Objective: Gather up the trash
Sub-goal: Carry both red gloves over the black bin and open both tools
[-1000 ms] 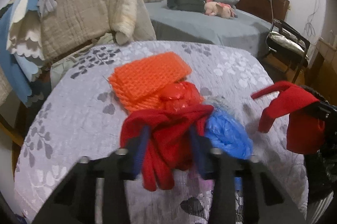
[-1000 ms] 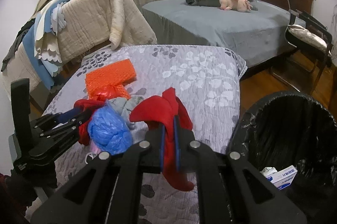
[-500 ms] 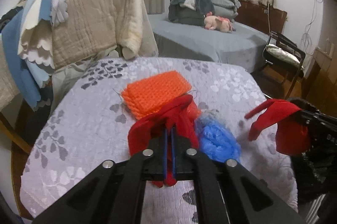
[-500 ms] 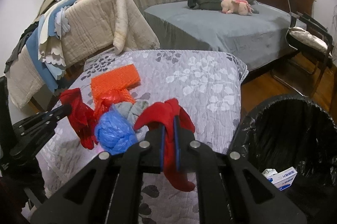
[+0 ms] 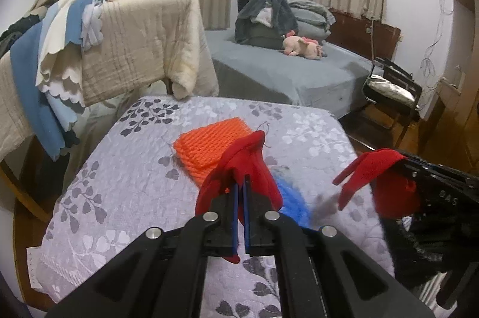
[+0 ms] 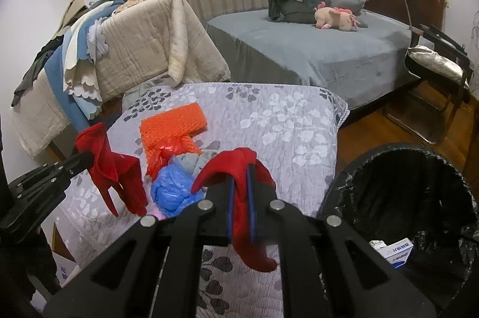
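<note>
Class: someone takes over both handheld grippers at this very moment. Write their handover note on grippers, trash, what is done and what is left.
Left gripper: shut on a red glove, lifted off the table.
Right gripper: shut on another red glove, beside the black-lined bin.
On the table: orange mesh, red bag, blue bag, grey wad.
Done: a small box lies in the bin.
Left: drop both gloves in, then collect the rest.

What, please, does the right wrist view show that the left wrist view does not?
Only the right wrist view shows the inside of the black-lined trash bin, with a small white-and-blue box at the bottom, and the red plastic bag.

Only the left wrist view shows nothing further worth noting.

Both show the orange mesh, the blue plastic bag, the bed with the pink plush toy, and each gripper shut on a red cloth.
</note>
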`<state>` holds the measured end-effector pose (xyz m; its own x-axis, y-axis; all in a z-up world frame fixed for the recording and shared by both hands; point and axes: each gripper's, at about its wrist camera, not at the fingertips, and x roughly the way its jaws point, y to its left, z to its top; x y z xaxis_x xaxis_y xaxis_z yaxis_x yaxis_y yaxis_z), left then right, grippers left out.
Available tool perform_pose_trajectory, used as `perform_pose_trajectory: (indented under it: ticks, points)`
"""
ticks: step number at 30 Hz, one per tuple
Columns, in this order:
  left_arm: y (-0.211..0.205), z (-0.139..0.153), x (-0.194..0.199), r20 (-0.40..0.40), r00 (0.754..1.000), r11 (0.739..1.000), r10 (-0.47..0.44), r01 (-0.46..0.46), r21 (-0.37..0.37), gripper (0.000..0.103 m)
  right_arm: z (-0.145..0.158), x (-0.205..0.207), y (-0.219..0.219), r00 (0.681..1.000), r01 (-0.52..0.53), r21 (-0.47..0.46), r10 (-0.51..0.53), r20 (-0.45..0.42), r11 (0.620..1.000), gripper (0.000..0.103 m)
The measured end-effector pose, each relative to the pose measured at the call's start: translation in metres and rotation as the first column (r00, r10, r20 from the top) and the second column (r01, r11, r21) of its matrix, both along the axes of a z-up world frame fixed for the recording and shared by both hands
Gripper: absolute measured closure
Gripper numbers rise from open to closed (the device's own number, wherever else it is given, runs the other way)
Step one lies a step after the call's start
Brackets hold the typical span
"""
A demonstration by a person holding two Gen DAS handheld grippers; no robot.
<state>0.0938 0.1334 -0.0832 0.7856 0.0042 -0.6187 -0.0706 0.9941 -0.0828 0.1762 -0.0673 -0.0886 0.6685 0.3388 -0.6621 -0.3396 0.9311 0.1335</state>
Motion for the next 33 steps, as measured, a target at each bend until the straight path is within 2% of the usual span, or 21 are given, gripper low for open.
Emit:
perform_pose_trajectory:
  ticks: [10, 20, 26, 33]
  points:
    - [-0.027, 0.028, -0.012, 0.055, 0.996, 0.997, -0.076, 0.077, -0.011, 0.1, 0.025, -0.017, -0.015, 0.999, 0.014, 0.008, -0.014, 0.037, 1.0, 0.096]
    - [-0.068, 0.047, -0.012, 0.095, 0.98, 0.984, -0.177, 0.18, -0.022, 0.1, 0.047, -0.029, -0.045, 0.994, 0.074, 0.015, -0.075, 0.082, 0.997, 0.096]
    - [-0.097, 0.051, -0.007, 0.109, 0.962, 0.967, -0.249, 0.253, -0.019, 0.1, 0.053, -0.036, -0.075, 0.985, 0.14, 0.01, -0.14, 0.101, 0.99, 0.096]
    - [-0.141, 0.052, 0.002, 0.116, 0.932, 0.937, -0.344, 0.348, -0.021, 0.1, 0.052, -0.044, -0.125, 0.964, 0.243, -0.004, -0.241, 0.111, 0.97, 0.096]
